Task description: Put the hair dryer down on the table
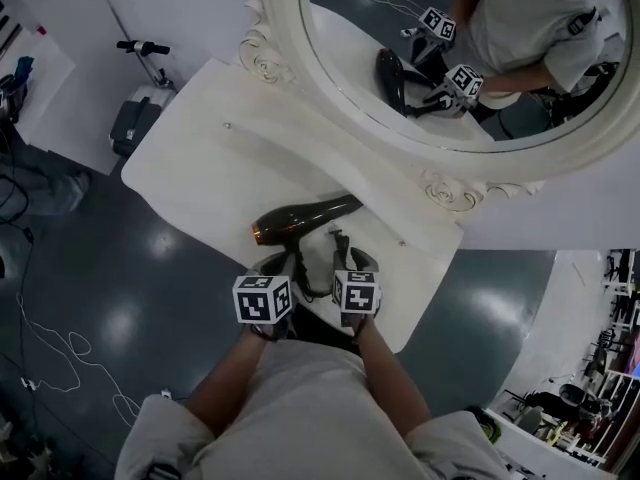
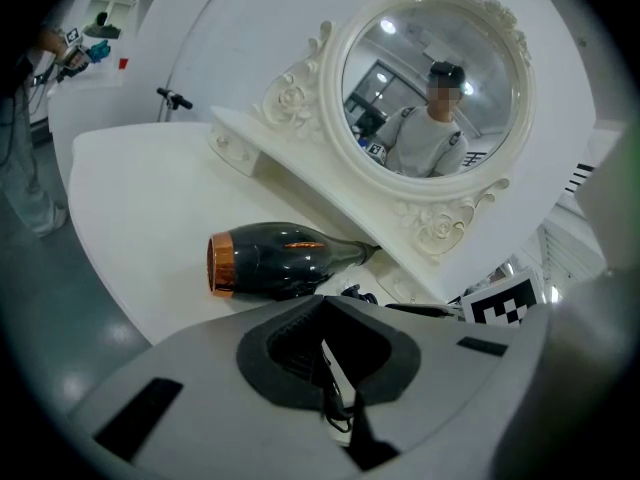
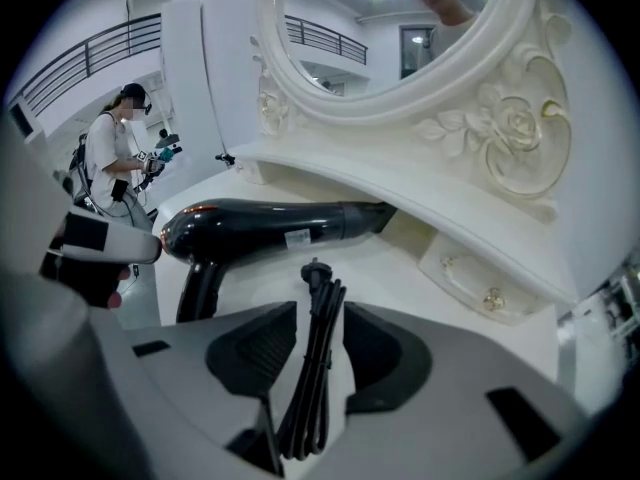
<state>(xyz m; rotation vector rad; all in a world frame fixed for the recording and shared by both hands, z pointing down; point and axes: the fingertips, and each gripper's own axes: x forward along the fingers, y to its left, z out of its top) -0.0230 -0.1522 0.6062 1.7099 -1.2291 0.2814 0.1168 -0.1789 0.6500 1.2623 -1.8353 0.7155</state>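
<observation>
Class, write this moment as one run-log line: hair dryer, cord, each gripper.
hair dryer: lying on table | right gripper: open, cord bundle between its jaws | left gripper: shut

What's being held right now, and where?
Nothing surely. Right gripper: open around the hair dryer's bundled cord, not pressing. Left gripper: shut, a cord strand at its fingers, grip unclear.

Soft, even indoor light washed the white bench (image 1: 200,168), leaving it almost shadowless. Both gripper views bowed strongly, with dark vignetted corners.
</observation>
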